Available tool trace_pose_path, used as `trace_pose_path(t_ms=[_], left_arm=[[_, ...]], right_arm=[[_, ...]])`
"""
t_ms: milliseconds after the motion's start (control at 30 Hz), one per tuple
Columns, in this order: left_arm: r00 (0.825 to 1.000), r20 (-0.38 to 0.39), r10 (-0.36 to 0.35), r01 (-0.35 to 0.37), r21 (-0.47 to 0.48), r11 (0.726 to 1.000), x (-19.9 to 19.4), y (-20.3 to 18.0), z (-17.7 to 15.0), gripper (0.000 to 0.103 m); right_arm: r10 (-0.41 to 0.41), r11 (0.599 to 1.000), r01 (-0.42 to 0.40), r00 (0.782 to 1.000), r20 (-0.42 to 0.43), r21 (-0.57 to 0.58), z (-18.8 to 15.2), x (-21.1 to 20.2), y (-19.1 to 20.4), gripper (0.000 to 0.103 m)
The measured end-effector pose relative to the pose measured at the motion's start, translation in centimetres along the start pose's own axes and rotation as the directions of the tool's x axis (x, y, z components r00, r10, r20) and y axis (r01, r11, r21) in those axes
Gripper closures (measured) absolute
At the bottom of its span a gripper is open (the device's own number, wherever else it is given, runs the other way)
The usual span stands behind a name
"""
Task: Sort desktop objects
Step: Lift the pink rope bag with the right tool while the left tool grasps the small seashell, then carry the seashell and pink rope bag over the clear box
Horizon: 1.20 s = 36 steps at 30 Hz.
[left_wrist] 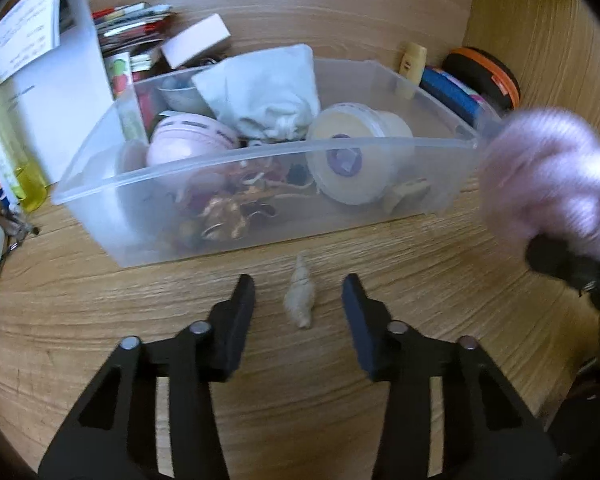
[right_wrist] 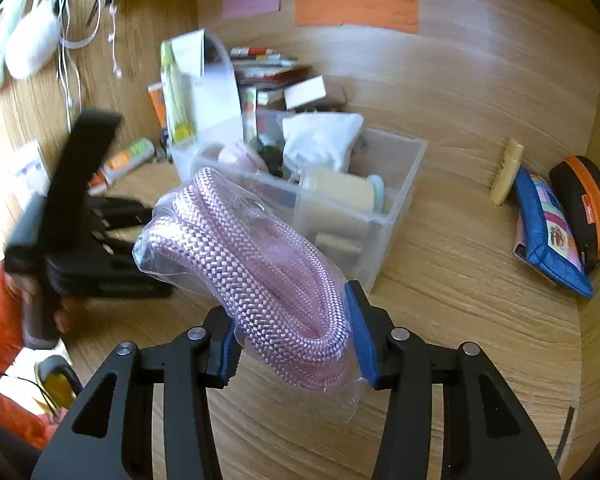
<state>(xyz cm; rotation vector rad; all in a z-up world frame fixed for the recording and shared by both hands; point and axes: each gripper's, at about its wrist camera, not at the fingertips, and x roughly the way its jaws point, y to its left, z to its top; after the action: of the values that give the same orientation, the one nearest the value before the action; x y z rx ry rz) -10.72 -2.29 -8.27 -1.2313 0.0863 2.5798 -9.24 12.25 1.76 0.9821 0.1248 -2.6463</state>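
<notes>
Seashell (left_wrist: 299, 300): a small pale spiral shell lies on the wooden desk (left_wrist: 340, 420), lower centre of the left wrist frame, just in front of the clear plastic bin (left_wrist: 260, 152).
Long axis: it runs up and down the frame, pointed tip toward the bin, in line with the fingers rather than across them.
Left gripper (left_wrist: 299, 312): spread wide and holding nothing, its two dark fingers stand one on each side of the shell without touching it; the shell sits between the fingertips, roughly midway.
Nearer claw: the left, by a long way; the right is lifted and occupied.
Right gripper (right_wrist: 288, 340): clamped on a bagged coil of pink braided rope (right_wrist: 260, 264), its blue pads (right_wrist: 360, 332) pressing the plastic at the coil's lower end, centre of the right wrist frame.
Rope's place: it appears held off the desk, in front of the bin's near corner; in the left view it shows as a pink blur at the right edge, beside the bin's rim.
Bin contents: a white cloth pouch (left_wrist: 268, 96), a pink round case (left_wrist: 188, 140) and a cream tub (left_wrist: 352, 160) sit inside.
Likely next: the left jaws need only close across the shell's narrow width; the rope looks bound for the bin.
</notes>
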Motion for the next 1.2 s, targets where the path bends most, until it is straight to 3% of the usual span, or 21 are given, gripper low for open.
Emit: trace_pose_path(t_ms=[100,300,600,867,1200], left_arm=[[1.0,-0.012,0.02,-0.019,0.019,1.0,0.7,-0.5,0.1,0.066],[1.0,-0.014,0.022,-0.022,0.049,0.999,0.9,-1.2,0.1,0.086],[0.999,0.019,0.032,-0.033,0.054,0.998,-0.2,-1.2,-0.4,0.085],[0.992,0.112,0.05,-0.056,0.05,0.997,-3.8,-0.8,-0.4,0.085],[0.98,0.195,0.028,-0.019,-0.049,0.999,-7.6,2.5,2.7,0.085]], right_arm=[[0.002,1.0,-0.003,0.999,0.036,0.007,0.5,-0.9,-0.2,0.06],[0.02,0.999,-0.023,0.996,0.083,0.03,1.3,-1.6,-0.6,0.06],[0.027,0.998,-0.034,0.994,0.106,0.06,1.9,-1.5,-1.3,0.06],[0.024,0.995,-0.036,0.992,0.124,0.095,2.9,-1.3,-1.9,0.059],[-0.012,0.994,-0.007,0.985,0.172,0.109,4.8,-1.9,-2.4,0.059]])
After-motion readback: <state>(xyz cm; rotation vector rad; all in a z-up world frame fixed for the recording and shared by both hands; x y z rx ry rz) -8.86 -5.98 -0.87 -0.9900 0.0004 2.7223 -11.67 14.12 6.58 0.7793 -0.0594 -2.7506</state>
